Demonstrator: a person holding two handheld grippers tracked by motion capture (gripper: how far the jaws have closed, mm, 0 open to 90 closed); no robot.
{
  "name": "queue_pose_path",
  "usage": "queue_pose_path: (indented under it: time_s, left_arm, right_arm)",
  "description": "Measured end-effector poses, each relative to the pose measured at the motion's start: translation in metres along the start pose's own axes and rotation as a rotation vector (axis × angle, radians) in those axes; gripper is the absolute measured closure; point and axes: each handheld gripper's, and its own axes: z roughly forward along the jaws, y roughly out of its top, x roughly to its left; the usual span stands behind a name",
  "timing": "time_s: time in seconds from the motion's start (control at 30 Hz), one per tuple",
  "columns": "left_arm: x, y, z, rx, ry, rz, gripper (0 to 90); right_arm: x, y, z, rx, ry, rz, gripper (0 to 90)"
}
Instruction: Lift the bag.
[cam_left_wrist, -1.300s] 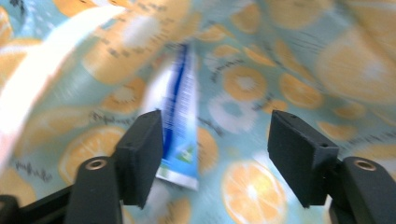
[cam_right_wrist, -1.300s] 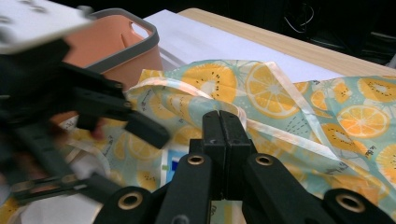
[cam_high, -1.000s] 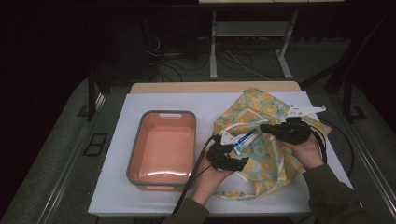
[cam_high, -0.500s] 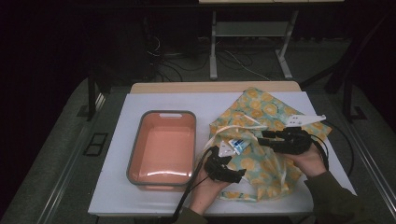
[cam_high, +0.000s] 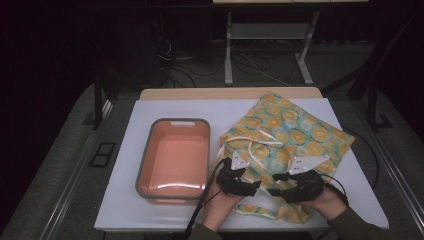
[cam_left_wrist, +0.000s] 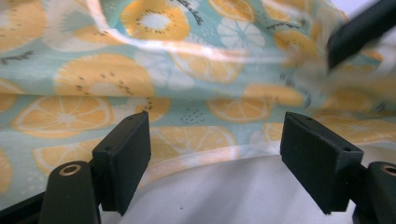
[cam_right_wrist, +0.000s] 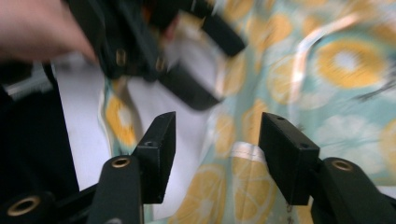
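A citrus-print drawstring bag (cam_high: 290, 127) lies flat on the right half of the white table (cam_high: 125, 200), its white cord (cam_high: 260, 145) looped across it. My left gripper (cam_high: 255, 187) sits at the bag's near edge, pointing right. In the left gripper view (cam_left_wrist: 215, 135) it is open, with the fabric hem (cam_left_wrist: 196, 158) just beyond the pads. My right gripper (cam_high: 276, 184) faces it from the right. It stands open (cam_right_wrist: 217, 140) over the cloth; its jaws have just been opening and nothing is pinched between them. The left gripper (cam_right_wrist: 187, 70) shows blurred ahead of it.
A salmon tub (cam_high: 172, 155) with a grey rim stands left of the bag, nothing inside. Cables trail from both grippers off the table's front edge. Table legs and floor cables lie beyond the far edge.
The right gripper has moved from the bag's middle toward the front edge, closer to the left gripper, and its jaws have opened. The bag's raised fabric has dropped flat. The left gripper has barely moved.
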Motion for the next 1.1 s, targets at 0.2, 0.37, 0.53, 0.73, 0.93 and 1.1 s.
queue_pose_path:
  time_s: [0.2,0.37,0.53,0.73,0.93,1.1]
  left_arm:
    - [0.001,0.001,-0.001,0.001,0.002,0.002,23.1]
    - [0.001,0.001,0.000,0.003,0.004,0.005,23.1]
    - [0.000,0.001,-0.001,-0.003,0.007,0.005,23.1]
    - [0.001,0.008,-0.001,-0.010,0.015,0.013,23.1]
    - [0.003,0.012,0.003,-0.017,0.050,0.012,23.0]
    - [0.006,0.015,0.010,-0.024,0.098,0.002,22.6]
  right_arm:
    - [0.002,-0.009,0.027,0.122,-0.046,-0.020,44.8]
    - [-0.002,-0.011,0.028,0.128,-0.084,-0.032,67.6]
    - [-0.003,-0.011,0.028,0.132,-0.082,-0.048,88.5]
    - [-0.015,-0.010,0.012,0.096,-0.096,-0.021,88.9]
    - [-0.030,-0.013,-0.006,0.079,-0.096,-0.006,88.8]
    - [-0.037,-0.018,-0.015,0.067,-0.091,0.003,88.9]
